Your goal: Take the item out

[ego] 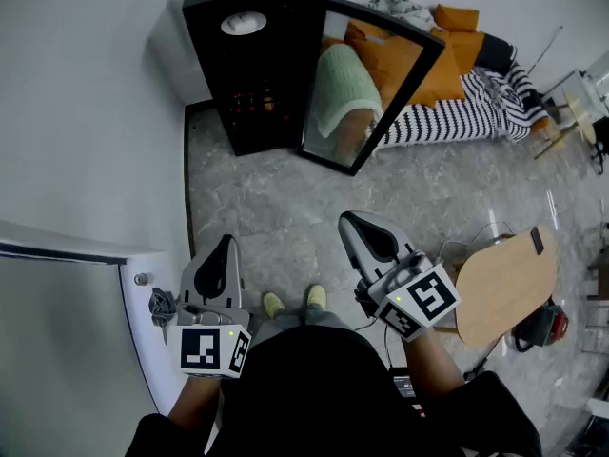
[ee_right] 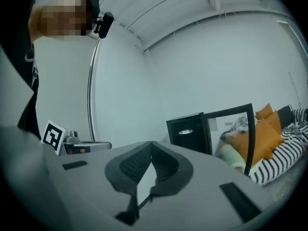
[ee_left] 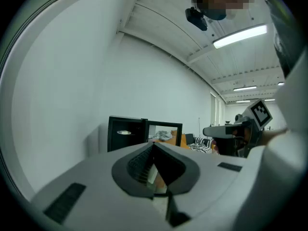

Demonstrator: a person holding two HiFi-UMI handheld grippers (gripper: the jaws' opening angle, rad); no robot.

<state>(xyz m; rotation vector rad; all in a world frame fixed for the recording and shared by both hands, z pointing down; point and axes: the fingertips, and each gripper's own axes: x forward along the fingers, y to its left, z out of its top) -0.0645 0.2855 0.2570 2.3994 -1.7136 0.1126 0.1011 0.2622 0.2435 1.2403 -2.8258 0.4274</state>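
Note:
A black cabinet (ego: 252, 65) stands on the floor against the white wall, its glass door (ego: 371, 84) swung open to the right. Inside, small reddish things (ego: 255, 101) show dimly on a shelf; what they are I cannot tell. A white round object (ego: 245, 23) lies on the cabinet's top. My left gripper (ego: 228, 241) and right gripper (ego: 346, 217) are held in front of the person's body, well short of the cabinet, both pointing toward it. Each has its jaw tips together with nothing between them. The cabinet (ee_left: 126, 134) also shows ahead in the left gripper view.
A sofa with orange cushions (ego: 447, 55) and a striped blanket (ego: 457, 112) lies right of the cabinet. A wooden seat (ego: 504, 288) stands at my right. A white door with a knob (ego: 142, 279) is close at the left. Grey marble floor (ego: 276, 198) stretches between me and the cabinet.

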